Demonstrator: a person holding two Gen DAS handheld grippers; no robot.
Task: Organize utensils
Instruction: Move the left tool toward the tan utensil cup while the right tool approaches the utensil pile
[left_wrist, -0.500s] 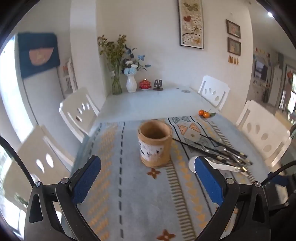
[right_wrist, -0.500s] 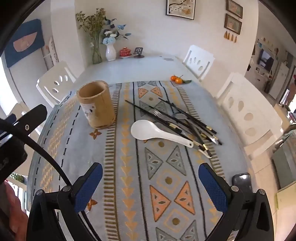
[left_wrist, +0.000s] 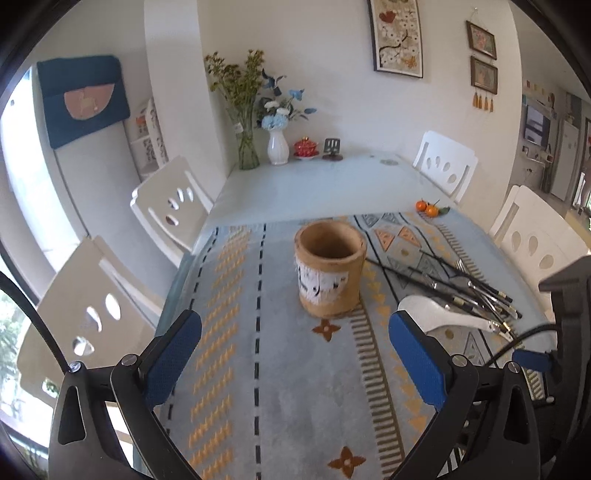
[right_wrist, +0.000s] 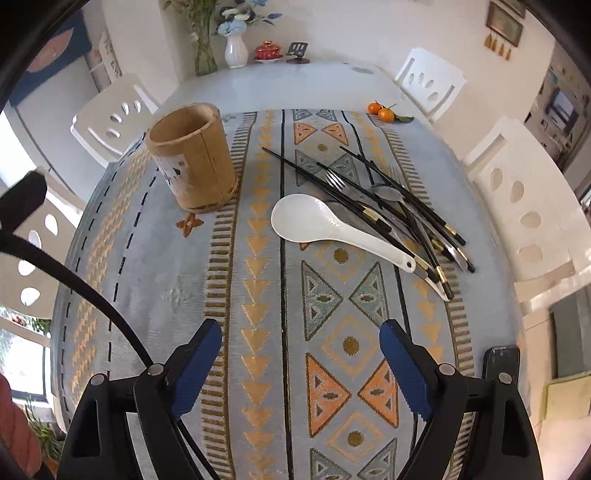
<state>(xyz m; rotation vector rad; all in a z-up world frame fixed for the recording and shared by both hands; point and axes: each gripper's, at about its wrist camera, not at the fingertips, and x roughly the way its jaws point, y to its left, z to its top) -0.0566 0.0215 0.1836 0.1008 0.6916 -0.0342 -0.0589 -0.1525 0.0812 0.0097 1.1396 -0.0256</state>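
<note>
Patterned tablecloth (right_wrist: 258, 258) over near half of table (left_wrist: 314, 188). Two small oranges (right_wrist: 382, 110) with leaf at cloth's far right edge. Glass vase of dried stems (left_wrist: 245, 144), white vase of blue flowers (left_wrist: 277, 147), red lidded bowl (left_wrist: 306, 147), small dark stand (left_wrist: 331, 147) along far wall. White chairs (left_wrist: 173, 206) around. Framed pictures (left_wrist: 397, 35) on wall. Black phone (right_wrist: 500, 362) at table's near right edge.

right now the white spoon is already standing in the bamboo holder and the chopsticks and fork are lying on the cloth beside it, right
Not quite. The white spoon is not in the bamboo holder: it lies on the cloth, against the chopsticks and fork. The right wrist view shows this; the left wrist view shows the holder empty.
</note>
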